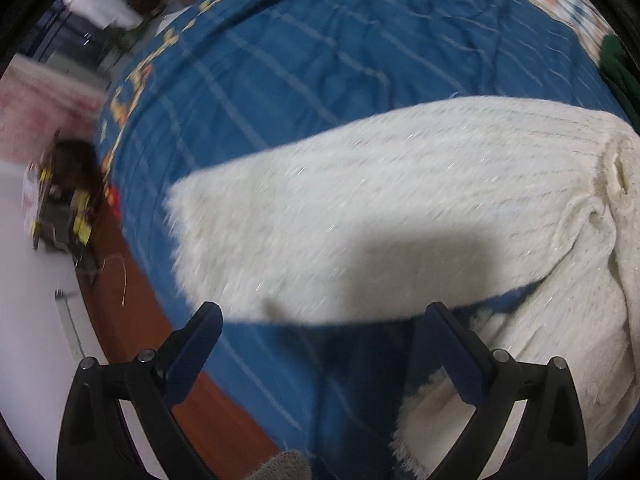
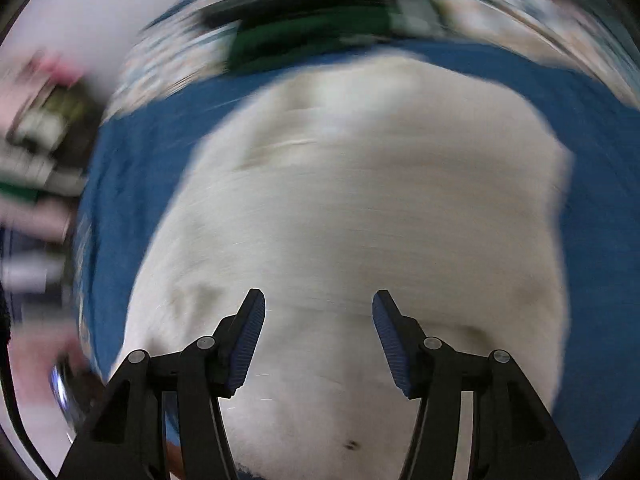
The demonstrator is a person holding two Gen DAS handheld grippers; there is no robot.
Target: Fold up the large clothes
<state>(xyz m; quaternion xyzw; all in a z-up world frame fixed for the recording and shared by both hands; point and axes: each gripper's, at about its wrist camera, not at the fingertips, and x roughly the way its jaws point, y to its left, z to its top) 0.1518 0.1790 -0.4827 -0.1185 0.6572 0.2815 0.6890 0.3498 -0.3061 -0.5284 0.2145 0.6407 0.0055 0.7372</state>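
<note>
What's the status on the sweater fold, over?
Left tongs open, empty. Right tongs open, empty. White sweater flat on blue bedspread, sleeve folded across. Nothing blocking.

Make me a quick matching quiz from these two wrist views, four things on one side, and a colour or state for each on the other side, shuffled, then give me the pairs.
Things:
1. fuzzy sweater
2. bedspread
3. left gripper
4. garment at the far edge

Colour or state:
A. dark green
B. blue with thin pale stripes
C. jaws wide apart, nothing between the pads
D. cream white, lying on the bed

Pairs: 1-D, 2-B, 3-C, 4-A
</note>
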